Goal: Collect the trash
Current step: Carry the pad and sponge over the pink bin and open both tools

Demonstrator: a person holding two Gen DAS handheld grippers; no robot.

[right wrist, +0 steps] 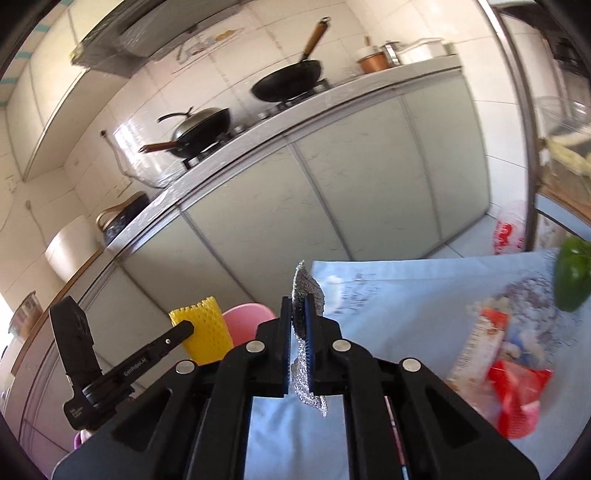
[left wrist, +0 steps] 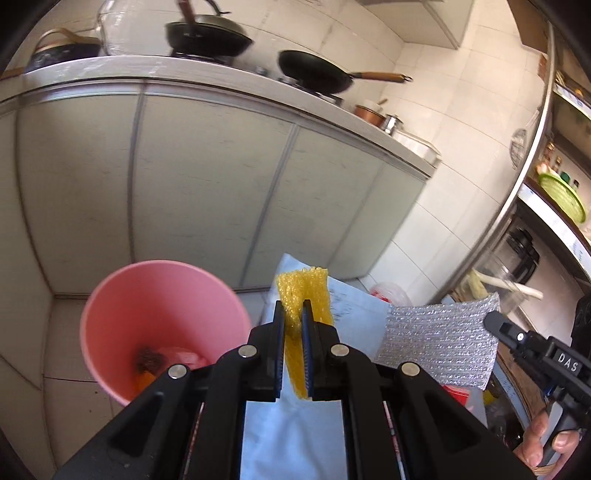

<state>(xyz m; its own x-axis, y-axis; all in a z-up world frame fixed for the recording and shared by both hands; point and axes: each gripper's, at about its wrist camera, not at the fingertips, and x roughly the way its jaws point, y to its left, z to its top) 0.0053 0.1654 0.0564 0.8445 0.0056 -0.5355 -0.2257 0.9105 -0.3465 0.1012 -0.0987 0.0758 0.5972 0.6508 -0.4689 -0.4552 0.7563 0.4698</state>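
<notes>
Left gripper [left wrist: 293,314]: clenched on a yellow foam net sleeve [left wrist: 306,291], raised just beside the bin.
Right gripper [right wrist: 297,314]: clenched on a silver bubble-foil sheet [right wrist: 306,291], above the desk.
Pink round plastic bin [left wrist: 162,291]: on the floor, scraps inside.
Light-blue covered desk [right wrist: 406,295]: red-white wrapper [right wrist: 513,391], green pepper [right wrist: 572,280].

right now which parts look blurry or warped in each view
Left wrist view: cabinet doors bow from fisheye, pans smeared, yellow foam net sharp. Right wrist view: counter curves and tilts, green pepper and red wrapper blurred.
</notes>
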